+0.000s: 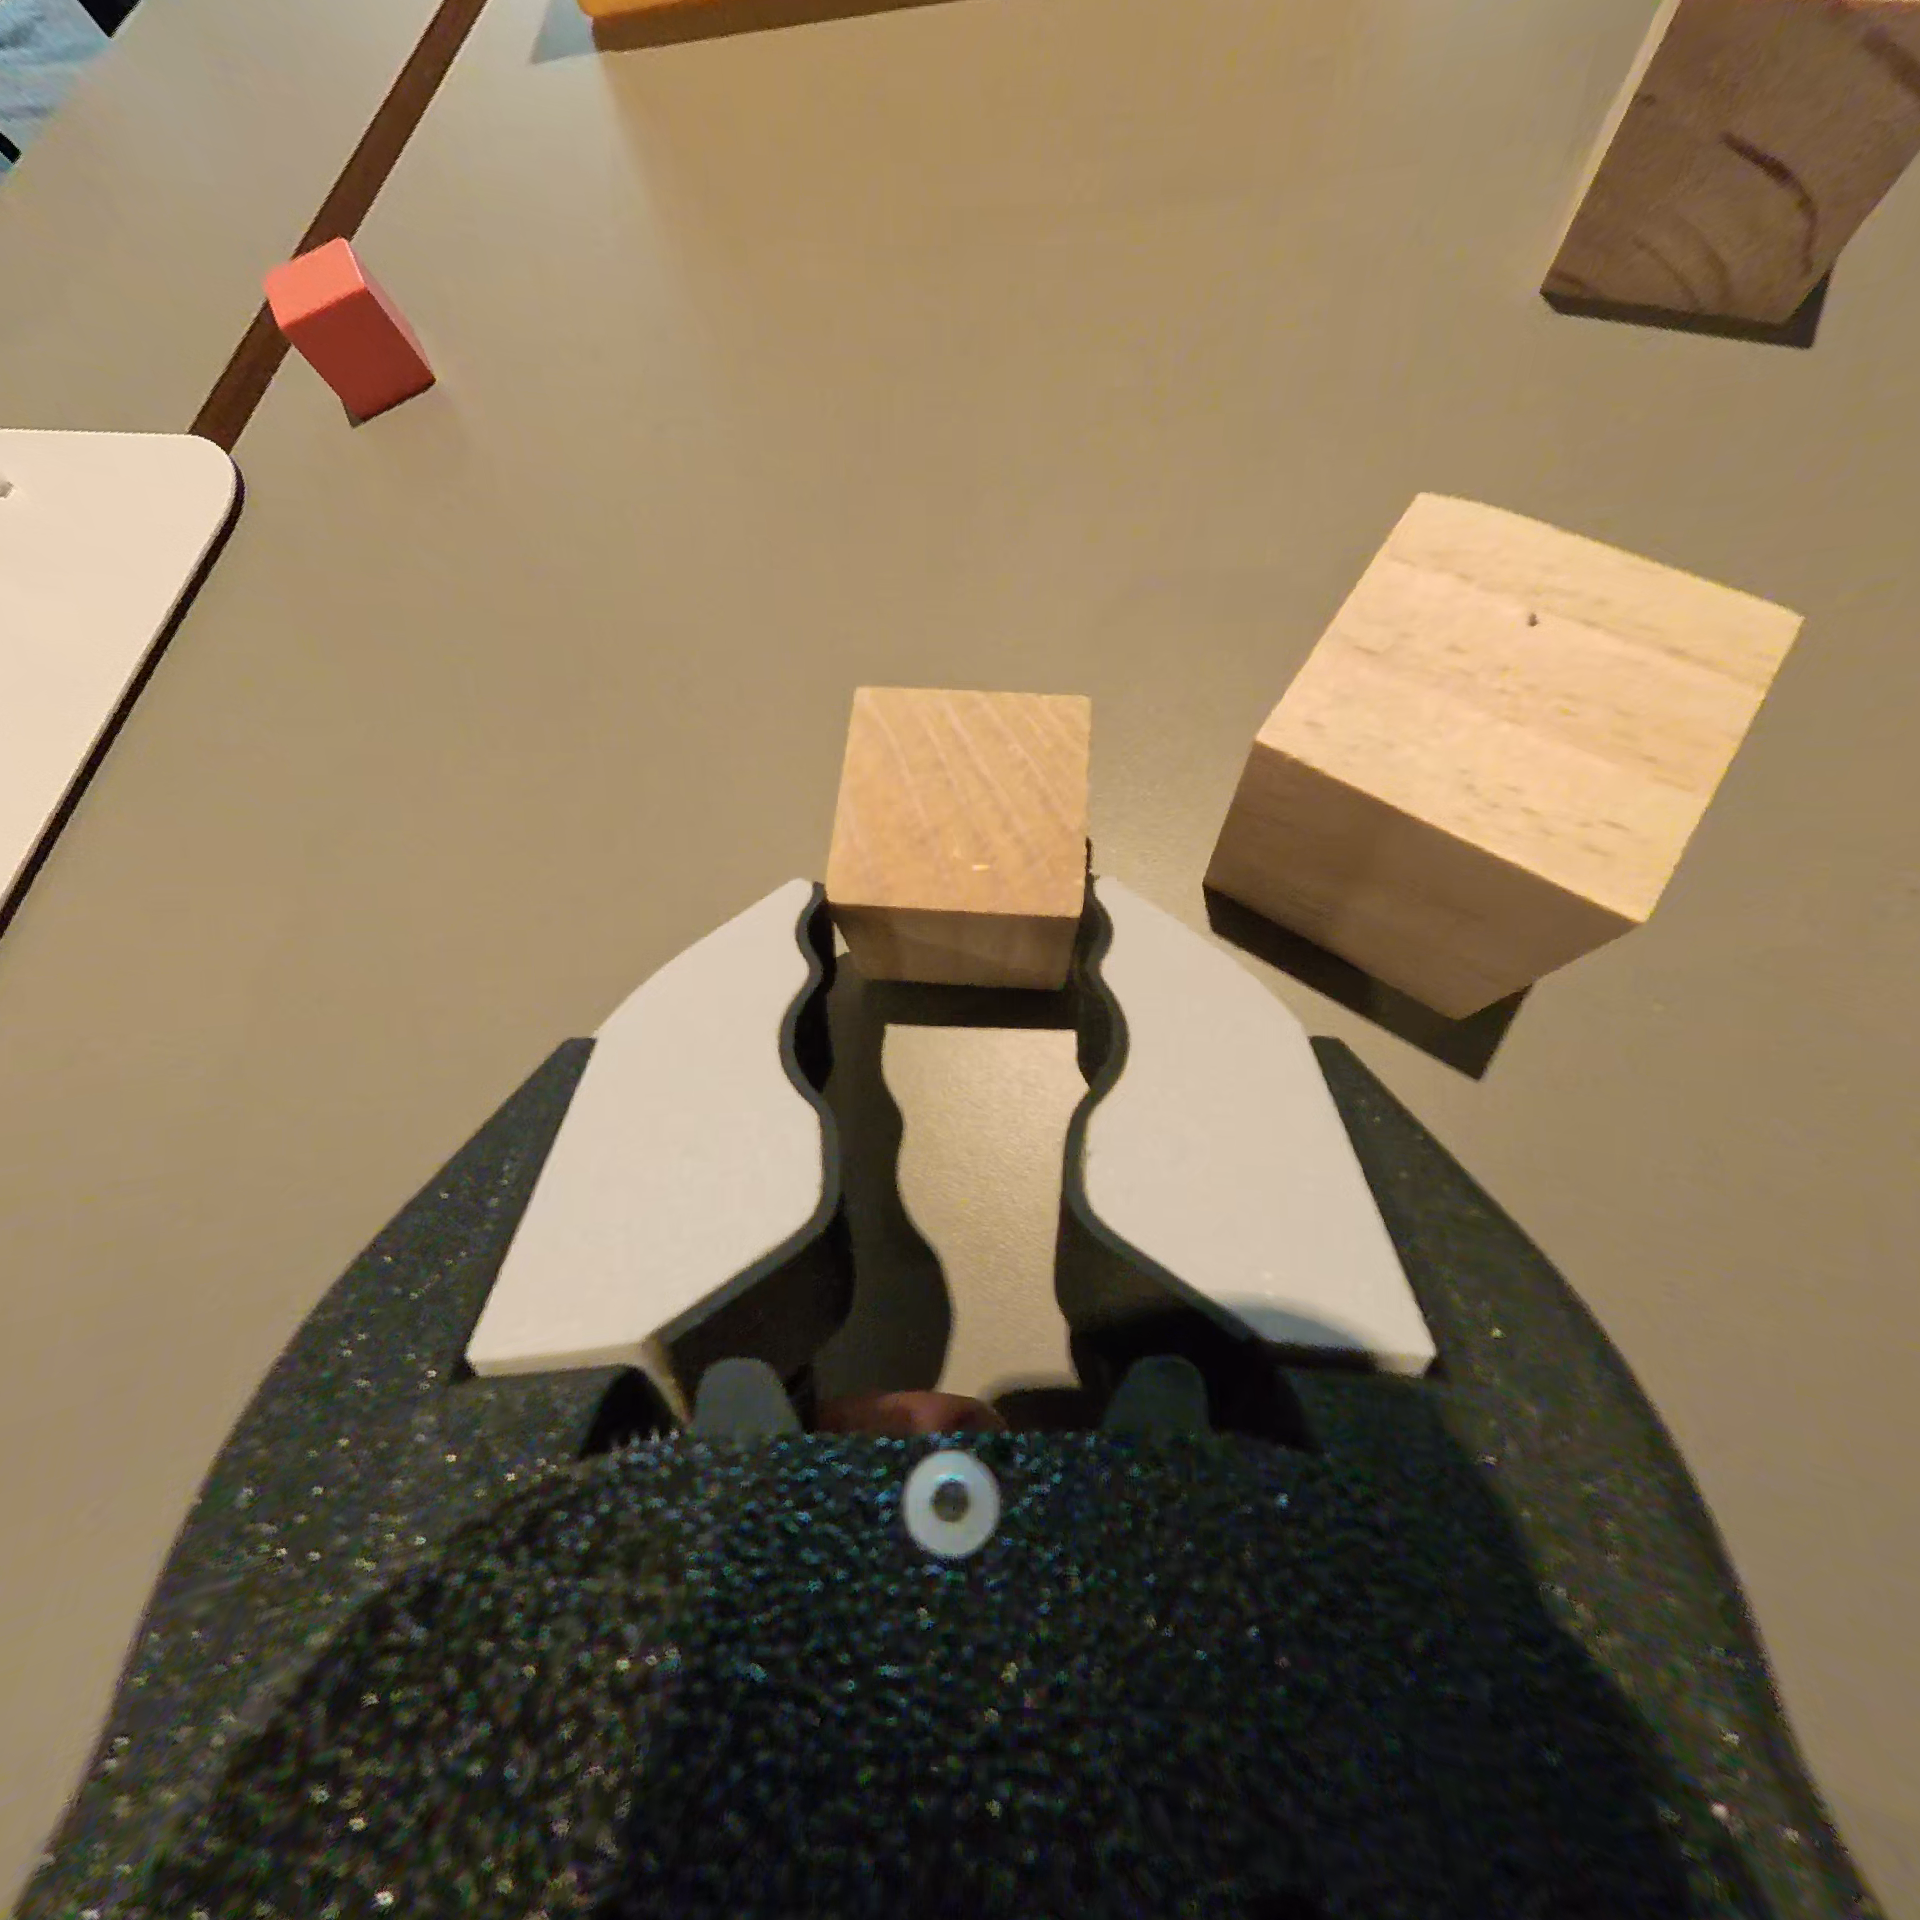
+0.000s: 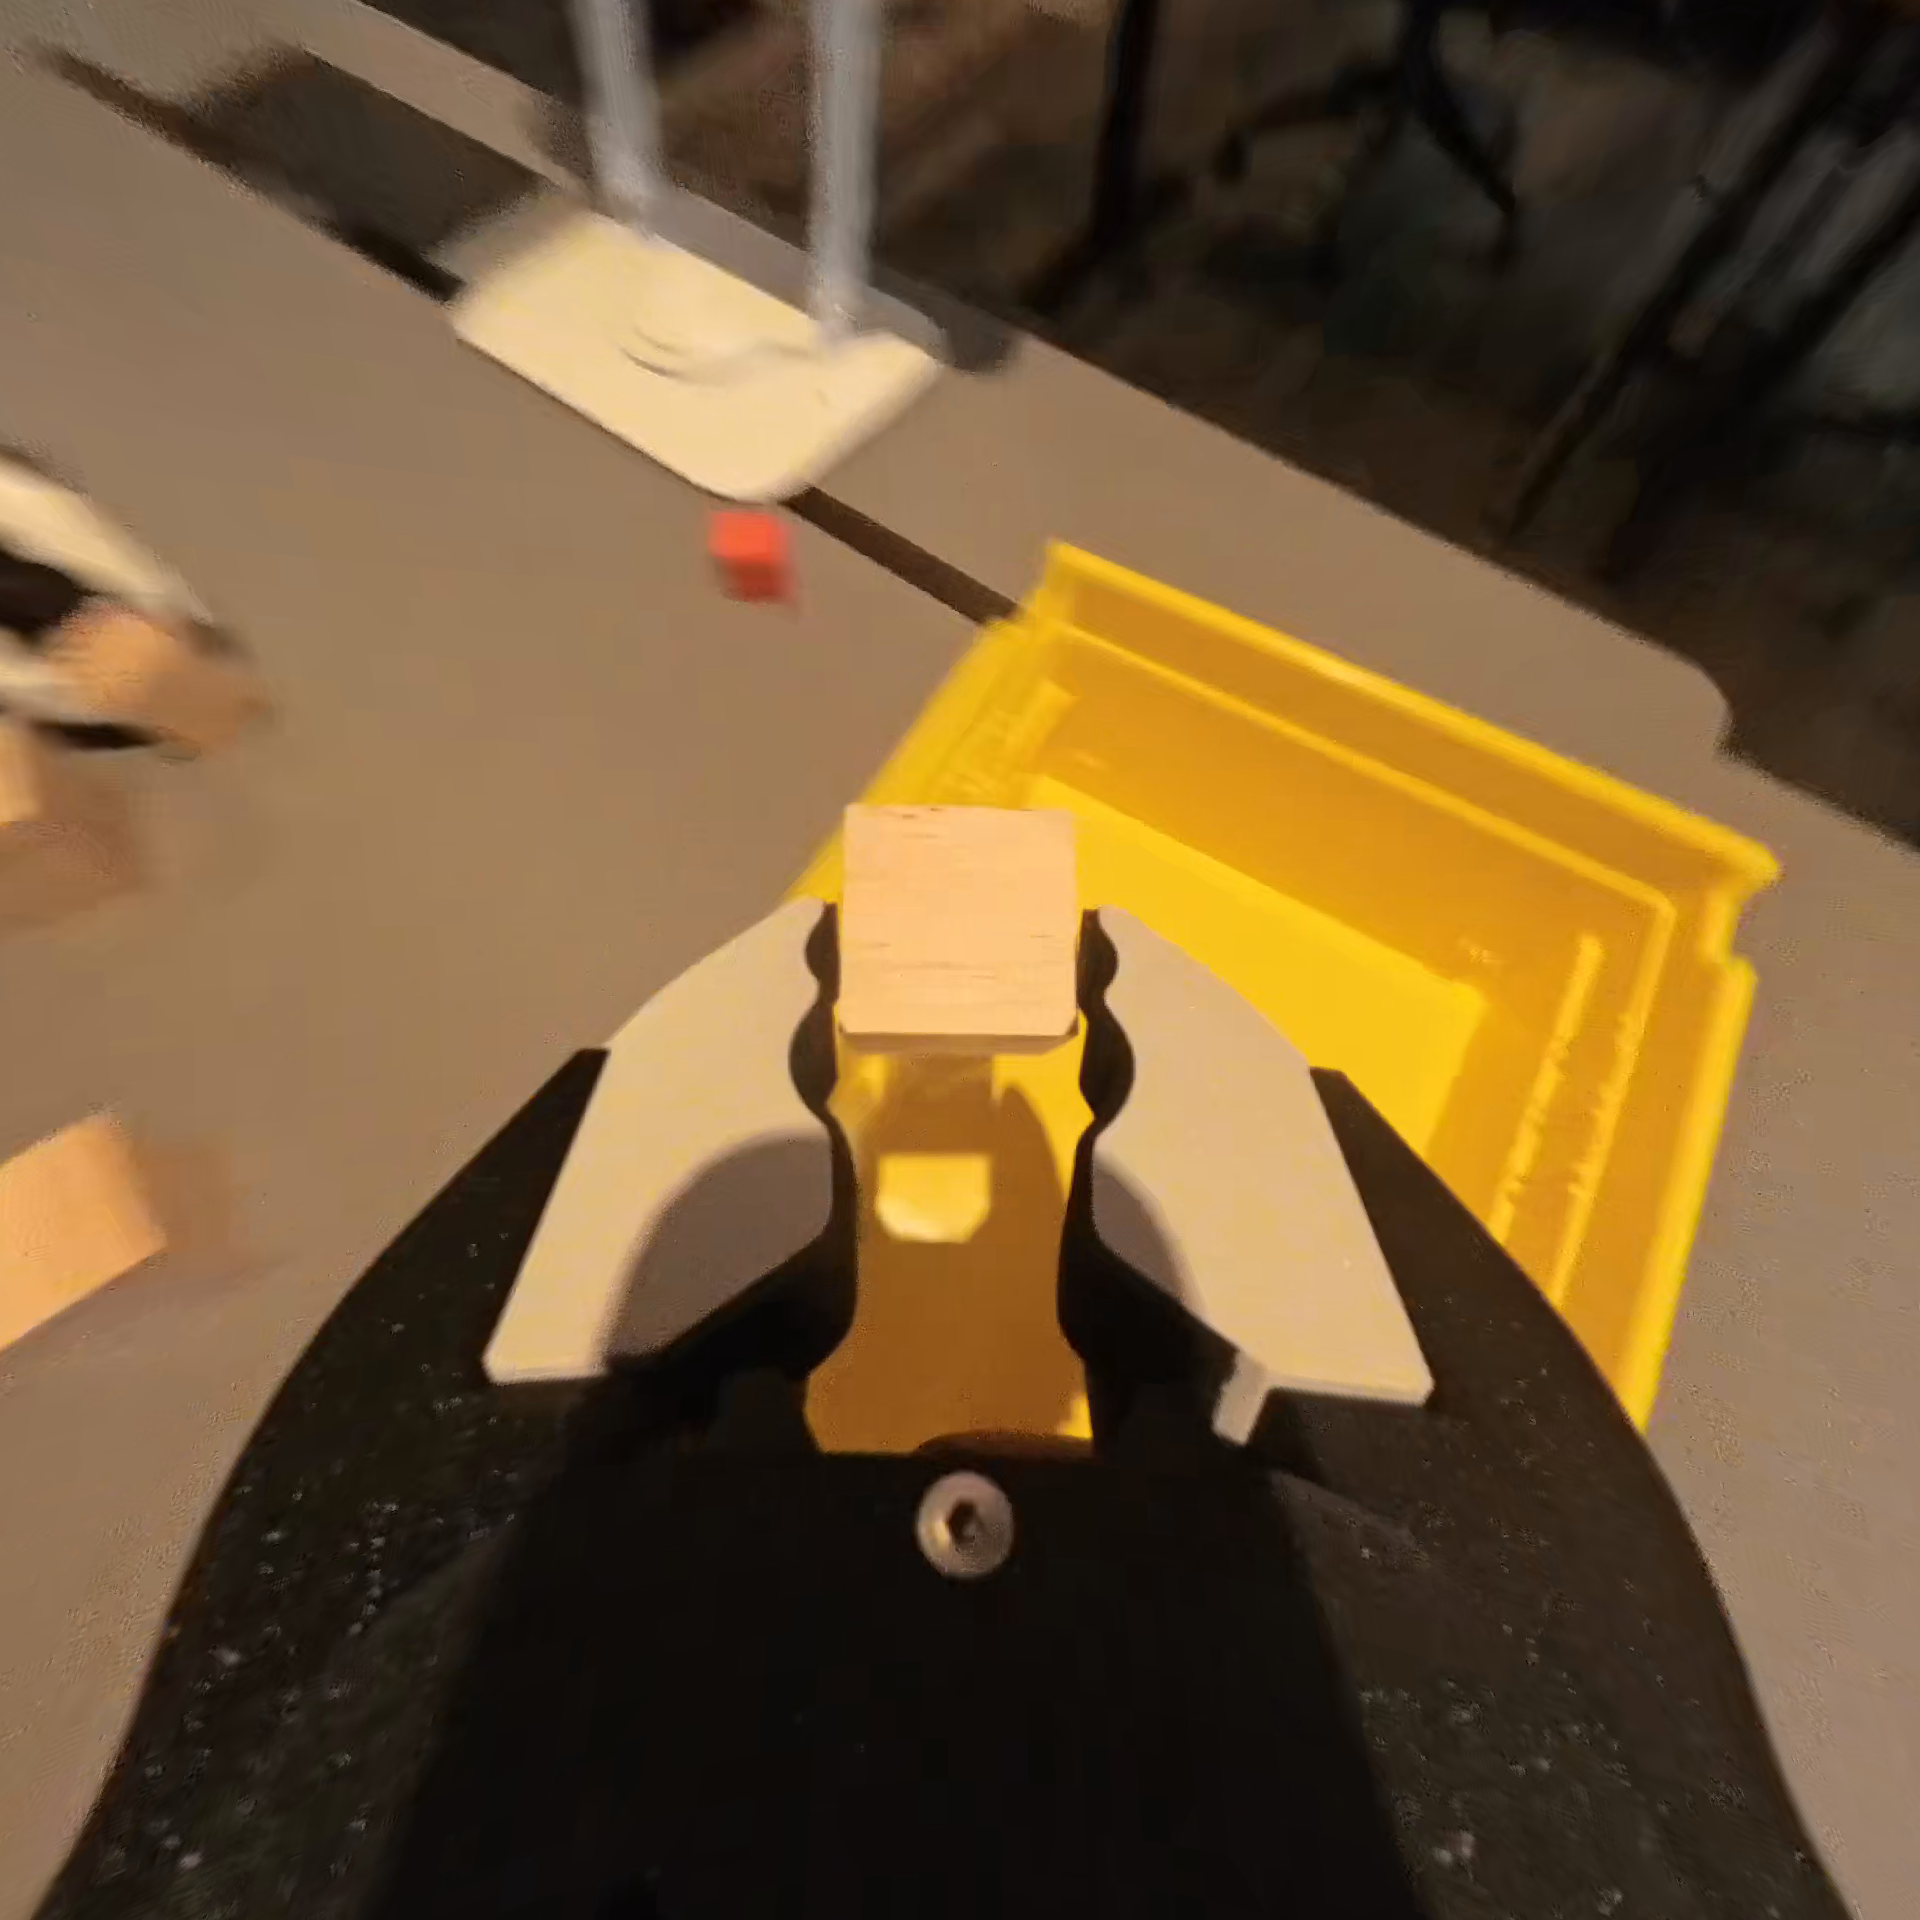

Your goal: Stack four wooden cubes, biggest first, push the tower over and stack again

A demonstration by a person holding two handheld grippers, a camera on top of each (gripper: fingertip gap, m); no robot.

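Observation:
In the left wrist view, my left gripper (image 1: pixel 956 906) is shut on a small wooden cube (image 1: pixel 961 821), its tips on the cube's two sides, low over the table. A mid-sized pale wooden cube (image 1: pixel 1496 748) sits just right of it. A big wooden block (image 1: pixel 1745 156) stands at the far right. In the right wrist view, my right gripper (image 2: pixel 956 925) is shut on a pale wooden cube (image 2: pixel 956 925) and holds it in the air over a yellow bin (image 2: pixel 1558 935). The picture is blurred. Another wooden cube (image 2: pixel 62 1216) lies at the lower left edge.
A small red block (image 1: pixel 348 322) lies by a dark seam in the tan table (image 1: pixel 623 623); it also shows in the right wrist view (image 2: pixel 753 551). A white base plate (image 1: pixel 94 623) sits at the left; it carries two metal posts (image 2: pixel 696 384). The table edge runs behind it. There is about 40 centimetres between the tips of the two grippers. The small red block (image 1: pixel 348 322) lies some 25 centimetres from my left tips, 30 centimetres from my right tips.

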